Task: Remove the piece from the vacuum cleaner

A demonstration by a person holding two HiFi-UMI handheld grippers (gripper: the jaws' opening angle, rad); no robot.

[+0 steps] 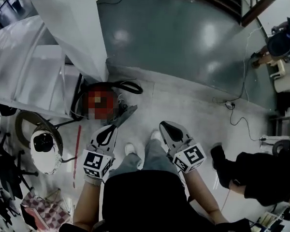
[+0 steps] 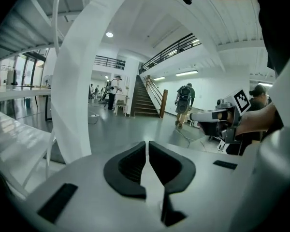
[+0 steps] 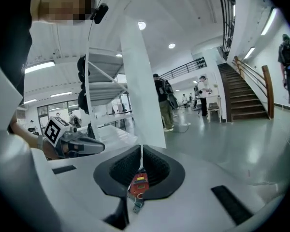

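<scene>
The red vacuum cleaner (image 1: pixel 100 99) sits on the floor at the foot of a white column, partly under a mosaic patch. Its black hose (image 1: pixel 129 86) loops behind it, and a grey nozzle piece (image 1: pixel 126 115) sticks out towards me. My left gripper (image 1: pixel 114 128) is held at waist height, shut and holding nothing, with its tips just short of the nozzle. My right gripper (image 1: pixel 164 126) hovers beside it over my shoes, also shut and holding nothing. In the right gripper view a small red shape (image 3: pixel 138 183) shows through the slot below the shut jaws.
The white column (image 1: pixel 72 23) and a metal shelf (image 1: pixel 24 62) stand left of the vacuum. A round white appliance (image 1: pixel 44 151) and dark chair legs crowd the lower left. Another person (image 1: pixel 261 175) crouches at the right, near a power strip with cables (image 1: pixel 230 105).
</scene>
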